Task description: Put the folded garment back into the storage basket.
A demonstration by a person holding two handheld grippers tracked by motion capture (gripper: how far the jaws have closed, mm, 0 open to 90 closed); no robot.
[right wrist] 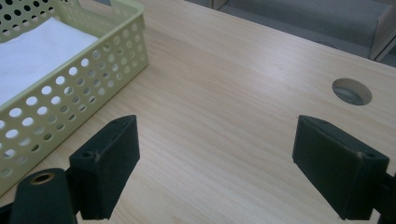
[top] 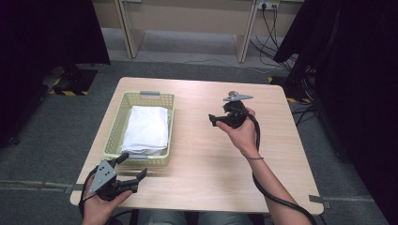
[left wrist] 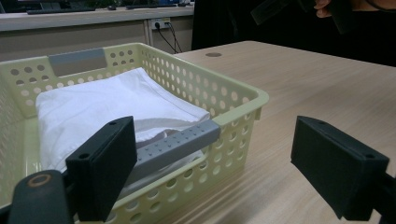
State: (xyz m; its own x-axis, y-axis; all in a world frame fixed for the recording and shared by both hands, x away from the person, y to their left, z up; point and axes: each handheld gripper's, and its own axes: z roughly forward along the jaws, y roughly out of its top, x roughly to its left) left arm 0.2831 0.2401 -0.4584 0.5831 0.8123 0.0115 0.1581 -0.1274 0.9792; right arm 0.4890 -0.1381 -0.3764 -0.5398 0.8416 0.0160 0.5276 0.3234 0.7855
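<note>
A pale yellow perforated basket [top: 115, 126] [left wrist: 243, 100] [right wrist: 93, 65] sits on the left half of the wooden table [top: 206, 159]. A folded white cloth [top: 148, 129] [left wrist: 102, 102] [right wrist: 37, 51] lies inside it. My left gripper [top: 133, 165] [left wrist: 215, 168] is at the basket's near end, open, with its left jaw beside the grey handle [left wrist: 175, 144] and nothing between the jaws. A hand holds my right gripper [top: 215, 119] [right wrist: 215, 168] above the table's middle right. It points towards the basket and is open over bare wood.
A round cable hole [right wrist: 352, 91] [left wrist: 213, 54] sits in the tabletop near the far edge. Black curtains [top: 356, 70] hang at both sides. A desk frame and wall cables [top: 270, 28] stand behind the table. Bare wood stretches right of the basket.
</note>
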